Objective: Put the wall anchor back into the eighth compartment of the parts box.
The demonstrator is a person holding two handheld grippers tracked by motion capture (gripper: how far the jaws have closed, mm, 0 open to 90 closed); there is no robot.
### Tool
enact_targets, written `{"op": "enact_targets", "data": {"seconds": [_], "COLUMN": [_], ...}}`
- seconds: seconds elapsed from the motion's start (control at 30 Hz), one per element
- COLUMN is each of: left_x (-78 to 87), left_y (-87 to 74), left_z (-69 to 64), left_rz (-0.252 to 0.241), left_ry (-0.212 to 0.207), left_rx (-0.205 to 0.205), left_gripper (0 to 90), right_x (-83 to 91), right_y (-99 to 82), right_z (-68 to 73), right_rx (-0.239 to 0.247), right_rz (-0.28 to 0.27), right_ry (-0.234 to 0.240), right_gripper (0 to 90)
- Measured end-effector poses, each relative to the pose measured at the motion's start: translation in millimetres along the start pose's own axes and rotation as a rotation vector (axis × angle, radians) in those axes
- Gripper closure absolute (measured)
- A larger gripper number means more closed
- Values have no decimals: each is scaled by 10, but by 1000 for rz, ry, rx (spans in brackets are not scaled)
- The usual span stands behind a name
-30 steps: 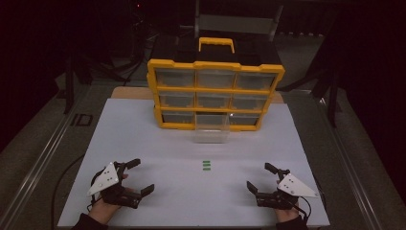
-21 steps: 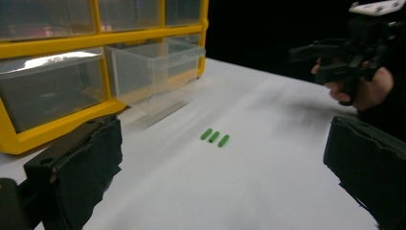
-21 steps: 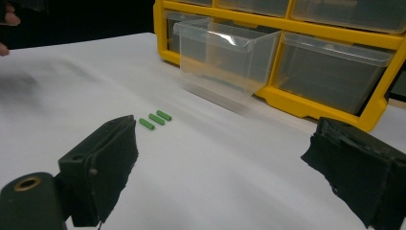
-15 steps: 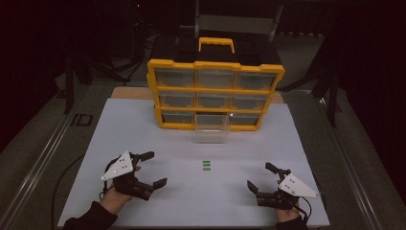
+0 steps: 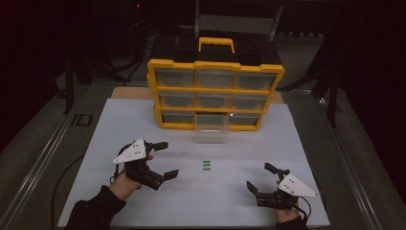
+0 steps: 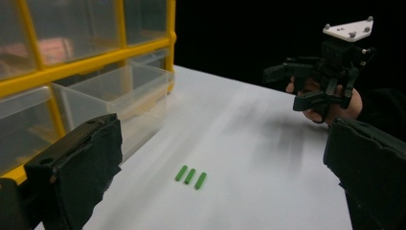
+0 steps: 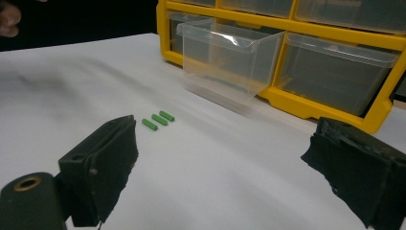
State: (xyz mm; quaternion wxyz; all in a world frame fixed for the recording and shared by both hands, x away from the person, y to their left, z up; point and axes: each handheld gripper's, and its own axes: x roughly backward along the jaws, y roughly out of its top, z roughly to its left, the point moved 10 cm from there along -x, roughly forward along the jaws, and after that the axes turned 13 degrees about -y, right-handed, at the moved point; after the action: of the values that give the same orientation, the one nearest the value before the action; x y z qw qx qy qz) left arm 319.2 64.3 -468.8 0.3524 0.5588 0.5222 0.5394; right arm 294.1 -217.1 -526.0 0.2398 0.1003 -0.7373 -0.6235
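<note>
So far nothing was picked up: both tongs, left (image 5: 161, 159) & right (image 5: 261, 177), were open w/ nothing held, 3 green sticks (image 5: 206, 165) lay on desk (image 5: 311, 158) near the pulled-out clear drawer (image 5: 211, 128), prob. awaiting sorting.

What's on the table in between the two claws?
Three little green sticks lie side by side on the white mat, roughly midway between the left claw and the right claw. The high view shows it best.
</note>
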Motion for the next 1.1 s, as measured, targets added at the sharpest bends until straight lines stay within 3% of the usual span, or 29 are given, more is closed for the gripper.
{"op": "enact_targets", "data": {"seconds": [0.07,0.23,0.4,0.57,0.63,0.73,0.83,0.87,0.93,1.1], "left_x": [-29,-217,-364,-450,-562,-641,-693,-733,-765,-823], "left_y": [16,110,132,108,38,-44,-111,-174,-212,-302], "left_z": [8,-13,26,77,146,190,217,262,309,408], "left_rz": [7,14,28,46,79,93,116,138,137,159], "left_ry": [-4,-98,-116,-114,-115,-128,-128,-116,-116,-88], "left_rx": [-2,30,24,25,23,47,42,33,52,48], "left_gripper": [0,17,6,6,6,6,7,7,7,18], "right_x": [0,10,5,4,1,-7,-4,-2,-3,-7], "right_y": [-1,10,-4,-4,-11,-27,-25,-23,-26,-34], "right_z": [3,15,19,26,38,43,49,49,48,49], "right_rx": [2,2,3,3,-2,4,4,4,3,6], "right_rz": [2,-1,5,4,9,17,17,15,15,19], "right_ry": [1,5,8,14,19,21,21,23,24,24], "right_gripper": [88,88,88,88,88,88,88,88,88,88]}}
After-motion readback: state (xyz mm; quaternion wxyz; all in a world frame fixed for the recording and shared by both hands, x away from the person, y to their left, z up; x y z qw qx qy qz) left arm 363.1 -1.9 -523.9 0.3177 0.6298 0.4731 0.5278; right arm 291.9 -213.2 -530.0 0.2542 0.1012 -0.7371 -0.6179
